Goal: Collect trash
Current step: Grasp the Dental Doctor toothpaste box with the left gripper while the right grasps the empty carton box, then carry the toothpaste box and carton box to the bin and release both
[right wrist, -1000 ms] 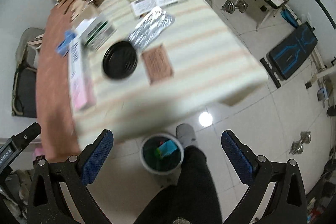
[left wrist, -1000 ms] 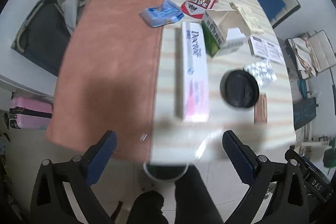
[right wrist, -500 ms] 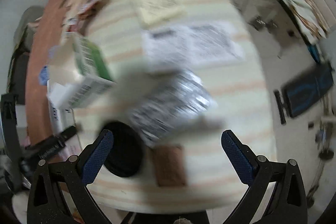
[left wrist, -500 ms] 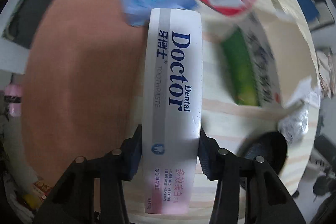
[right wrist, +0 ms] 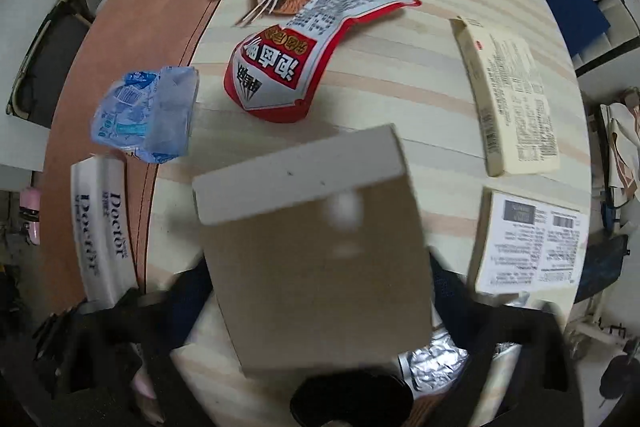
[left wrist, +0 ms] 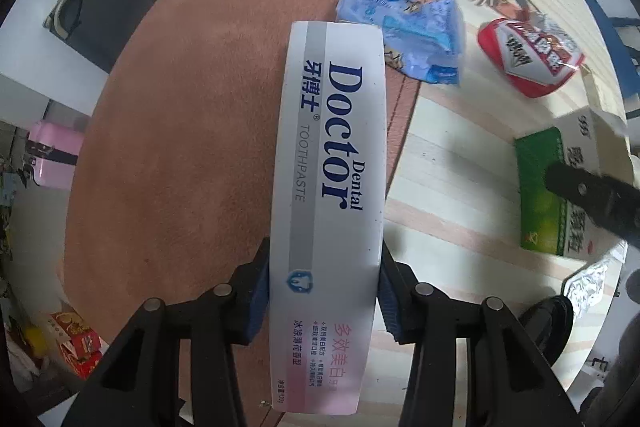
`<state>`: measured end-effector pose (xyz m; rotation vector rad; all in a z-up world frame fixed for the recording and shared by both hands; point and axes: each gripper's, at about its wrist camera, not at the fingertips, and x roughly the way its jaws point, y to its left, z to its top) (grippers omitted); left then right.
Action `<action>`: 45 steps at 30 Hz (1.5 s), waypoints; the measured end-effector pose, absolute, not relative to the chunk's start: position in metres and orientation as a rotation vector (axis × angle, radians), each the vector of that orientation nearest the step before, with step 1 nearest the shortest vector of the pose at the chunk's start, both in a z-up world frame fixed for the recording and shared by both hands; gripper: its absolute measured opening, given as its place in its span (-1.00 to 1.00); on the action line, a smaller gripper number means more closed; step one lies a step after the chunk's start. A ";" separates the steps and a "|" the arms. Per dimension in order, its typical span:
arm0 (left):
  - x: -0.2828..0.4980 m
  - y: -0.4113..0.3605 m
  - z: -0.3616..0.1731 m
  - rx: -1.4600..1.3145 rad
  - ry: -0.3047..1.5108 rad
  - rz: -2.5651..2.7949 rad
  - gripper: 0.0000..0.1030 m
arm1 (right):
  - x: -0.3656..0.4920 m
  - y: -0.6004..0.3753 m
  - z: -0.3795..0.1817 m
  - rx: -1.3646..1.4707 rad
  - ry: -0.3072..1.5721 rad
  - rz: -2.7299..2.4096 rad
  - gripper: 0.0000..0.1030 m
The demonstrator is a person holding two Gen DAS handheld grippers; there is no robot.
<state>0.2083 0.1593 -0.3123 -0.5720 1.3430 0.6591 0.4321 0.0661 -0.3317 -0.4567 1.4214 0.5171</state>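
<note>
Soft, even indoor light, somewhat dim; both fisheye views bow strongly toward dark vignetted edges. The left view is sharp. In the right view the close plain brown cardboard box (right wrist: pixel 316 259) is motion-blurred, with a faint pale glare spot

Box flap (right wrist: pixel 316 267) prob. hides R claw.
</note>
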 end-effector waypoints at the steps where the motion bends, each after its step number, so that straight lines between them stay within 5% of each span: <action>1: 0.204 0.157 -0.309 -0.561 1.337 0.659 -0.17 | 0.431 0.067 -0.331 -0.455 1.418 0.516 0.51; 15: 0.135 0.117 -0.205 -0.424 1.169 0.487 -0.17 | 0.351 -0.022 -0.235 -0.202 1.316 0.466 0.45; 26: 0.030 0.059 -0.178 -0.378 1.142 0.240 -0.17 | 0.156 -0.145 -0.195 0.056 1.315 0.360 0.45; 34: -0.007 0.036 -0.279 -0.470 1.393 0.144 -0.16 | 0.063 -0.213 -0.286 0.120 1.513 0.262 0.45; 45: 0.027 0.021 -0.537 -0.586 1.614 0.103 -0.14 | 0.042 -0.246 -0.547 0.188 1.738 0.224 0.47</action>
